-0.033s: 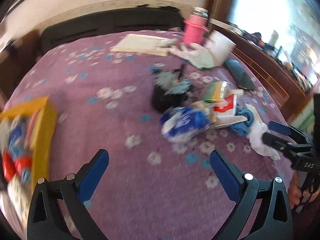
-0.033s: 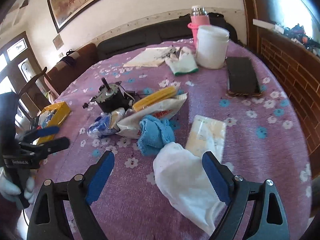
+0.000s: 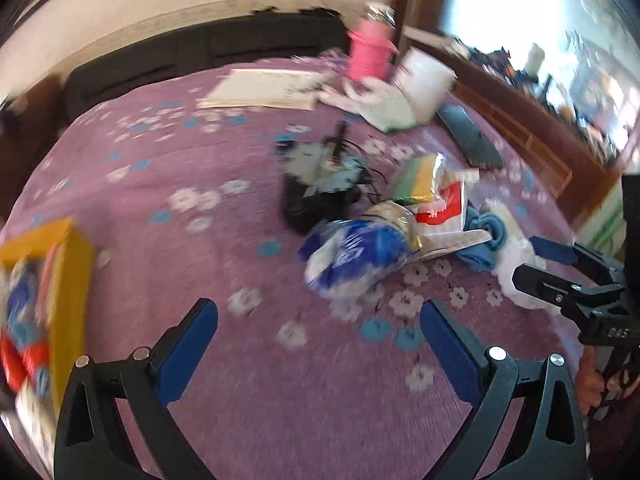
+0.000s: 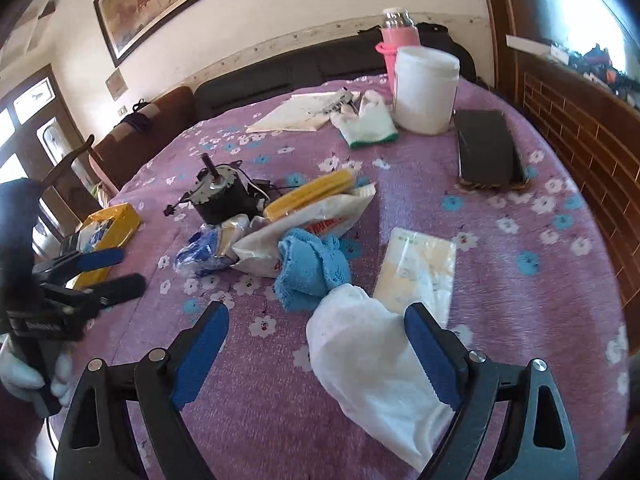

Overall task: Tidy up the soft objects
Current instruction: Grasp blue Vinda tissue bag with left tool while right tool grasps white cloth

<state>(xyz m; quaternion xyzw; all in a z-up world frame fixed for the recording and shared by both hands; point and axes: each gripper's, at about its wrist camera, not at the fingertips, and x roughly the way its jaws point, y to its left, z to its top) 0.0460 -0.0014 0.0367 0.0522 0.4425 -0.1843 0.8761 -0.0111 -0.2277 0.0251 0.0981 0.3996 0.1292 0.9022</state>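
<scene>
A white cloth (image 4: 372, 360) lies on the purple flowered tablecloth between the fingers of my right gripper (image 4: 316, 352), which is open and empty just above it. A blue towel (image 4: 312, 272) lies bunched just beyond the cloth. A blue-and-white plastic bag (image 3: 356, 256) and a white-and-red bag (image 3: 444, 208) lie in a heap at the table's middle. My left gripper (image 3: 316, 344) is open and empty, short of the blue-and-white bag. The right gripper also shows at the right edge of the left wrist view (image 3: 560, 268).
A yellow box (image 3: 60, 280) of packets sits at the left edge. A black motor (image 4: 224, 196), a yellow pack (image 4: 312, 192), a flat pale packet (image 4: 420, 272), a white glove (image 4: 368, 120), a white jar (image 4: 424, 88), a pink bottle (image 4: 396, 40), a black phone (image 4: 488, 148) and papers (image 4: 304, 112) lie about.
</scene>
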